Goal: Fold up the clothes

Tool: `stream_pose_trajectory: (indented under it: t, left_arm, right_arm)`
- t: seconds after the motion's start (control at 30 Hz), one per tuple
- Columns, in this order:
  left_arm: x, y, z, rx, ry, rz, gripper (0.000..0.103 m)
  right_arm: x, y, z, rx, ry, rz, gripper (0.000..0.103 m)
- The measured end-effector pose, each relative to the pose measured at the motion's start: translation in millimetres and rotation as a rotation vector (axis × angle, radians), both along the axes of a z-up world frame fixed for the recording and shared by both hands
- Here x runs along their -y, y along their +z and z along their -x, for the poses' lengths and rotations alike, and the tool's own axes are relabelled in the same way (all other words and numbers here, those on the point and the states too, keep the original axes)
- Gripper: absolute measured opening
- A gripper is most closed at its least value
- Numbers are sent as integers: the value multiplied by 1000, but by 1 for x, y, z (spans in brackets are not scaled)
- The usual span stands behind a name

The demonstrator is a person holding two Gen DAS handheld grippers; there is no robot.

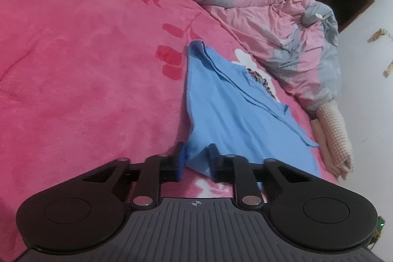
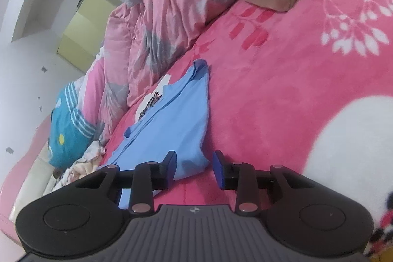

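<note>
Left wrist view: blue shirt lies on the pink bed blanket, long axis running away from the tongs toward the quilt, far tip pointing away. Left tongs are pinched on its near corner. Right wrist view: right tongs part open, shirt's other near corner between the jaws, pads not visibly pressing.
</note>
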State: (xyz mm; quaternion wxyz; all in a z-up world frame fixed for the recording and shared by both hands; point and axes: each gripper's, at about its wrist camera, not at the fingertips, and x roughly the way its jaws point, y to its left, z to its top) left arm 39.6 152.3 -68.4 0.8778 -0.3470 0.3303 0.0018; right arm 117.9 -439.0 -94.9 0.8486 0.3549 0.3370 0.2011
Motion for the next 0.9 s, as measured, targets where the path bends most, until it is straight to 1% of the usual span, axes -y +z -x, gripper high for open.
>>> stream_pose_trajectory:
  t: [0.07, 0.1, 0.2, 0.3, 0.43, 0.57, 0.63, 0.73, 0.83, 0.9]
  left_arm:
    - [3, 0, 0, 3, 13, -27, 5]
    - [4, 0, 0, 4, 19, -41, 4]
    - [5, 4, 1, 7, 36, -79, 3]
    - [-2, 8, 1, 13, 52, -86, 3]
    - [-10, 10, 1, 23, 71, -98, 3]
    - [-11, 9, 0, 29, 58, -110, 3]
    - [-12, 8, 0, 32, 48, -109, 3]
    - [-16, 3, 3, 20, 57, -64, 4]
    - [-20, 1, 6, 8, 82, -11, 6]
    - [-22, 1, 9, 2, 98, 13, 6]
  right_arm:
    - [-1, -2, -3, 1, 18, -1, 17]
    - [-1, -3, -3, -1, 27, 0, 6]
    - [0, 1, -1, 25, 43, 25, 4]
    - [4, 14, 0, 77, 76, 64, 4]
    - [5, 30, -2, 141, 157, 157, 4]
    - [0, 36, -2, 193, 239, 252, 4]
    - [-2, 34, -4, 204, 267, 308, 4]
    - [5, 22, -10, 150, 267, 309, 5]
    - [17, 15, -7, 122, 240, 248, 6]
    - [26, 14, -1, 118, 198, 232, 6]
